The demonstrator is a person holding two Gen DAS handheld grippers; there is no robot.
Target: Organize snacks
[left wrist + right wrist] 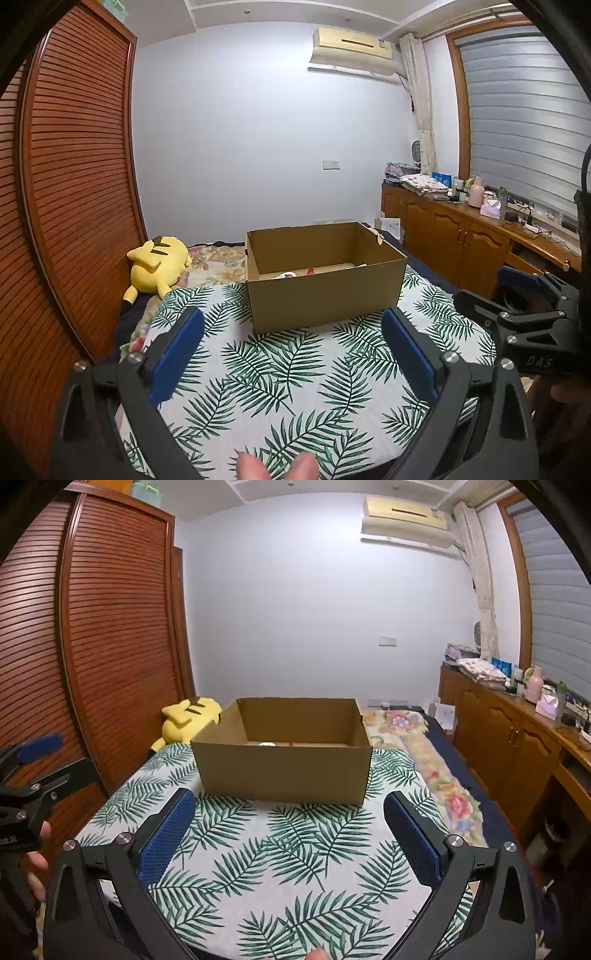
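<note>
This is a bedroom in a home. A bed with a flowered cover and a yellow plush toy stands by a louvered wooden wardrobe. On the far wall hangs an air conditioner.

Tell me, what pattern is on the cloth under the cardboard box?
Green palm leaves on white cloth, clearest in the right wrist view.

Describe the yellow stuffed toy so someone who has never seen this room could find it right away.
Start at the tall slatted wooden wardrobe along the left wall. At its foot, on the bed beside the leaf-print cloth and left of the open cardboard box, lies the yellow plush toy. It is the only bright yellow thing there, soft, with black-tipped ears.
</note>
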